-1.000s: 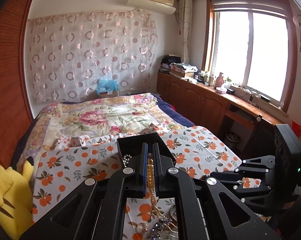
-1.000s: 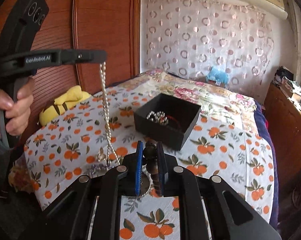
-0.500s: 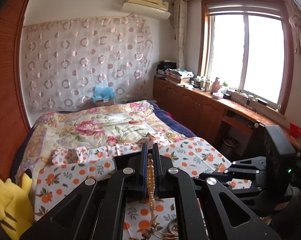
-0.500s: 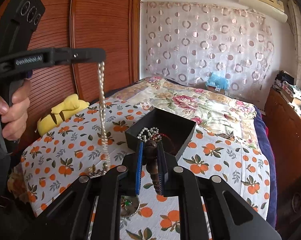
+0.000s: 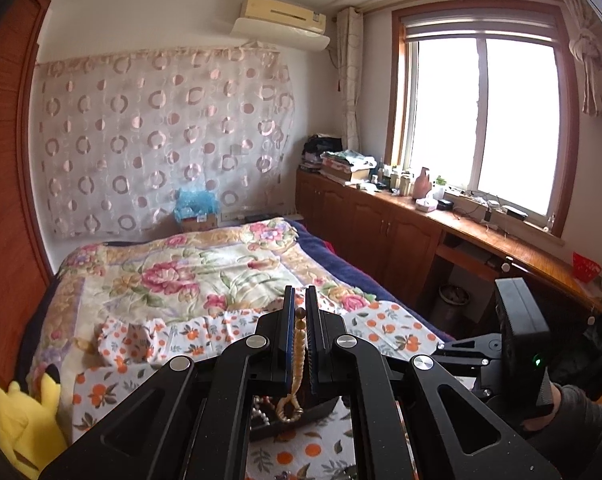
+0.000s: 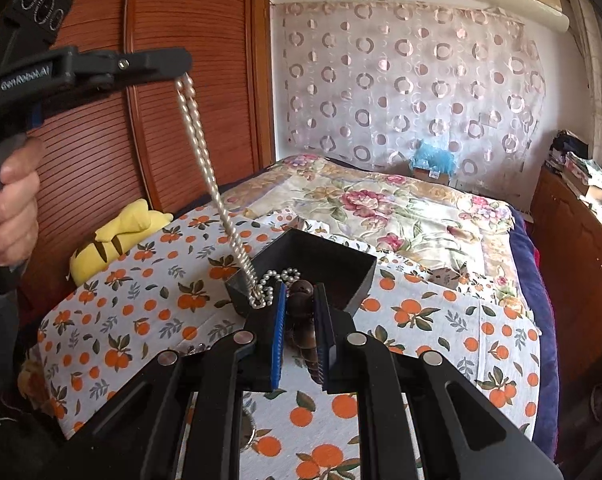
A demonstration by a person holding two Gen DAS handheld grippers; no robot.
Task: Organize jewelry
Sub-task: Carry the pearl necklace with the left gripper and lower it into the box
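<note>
My left gripper (image 5: 299, 312) is shut on a pearl necklace (image 5: 297, 354). In the right wrist view the left gripper (image 6: 181, 68) holds the necklace (image 6: 209, 172) high, and its lower end hangs down at the near left corner of a black open box (image 6: 353, 280). The box holds silver beads (image 6: 279, 276). My right gripper (image 6: 299, 300) is shut on a dark brown wooden bead bracelet (image 6: 301, 320), close over the box's near edge.
The box sits on an orange-print cloth (image 6: 421, 320) spread over a floral quilt (image 6: 401, 208) on the bed. A yellow plush toy (image 6: 117, 236) lies at the left edge. A wooden wardrobe (image 6: 101, 140) stands left, wooden cabinets (image 5: 381, 232) right.
My left gripper has risen and lifted the pearl necklace off the cloth, so its end now hangs at the box. My right gripper has moved closer to the box with the bracelet.
</note>
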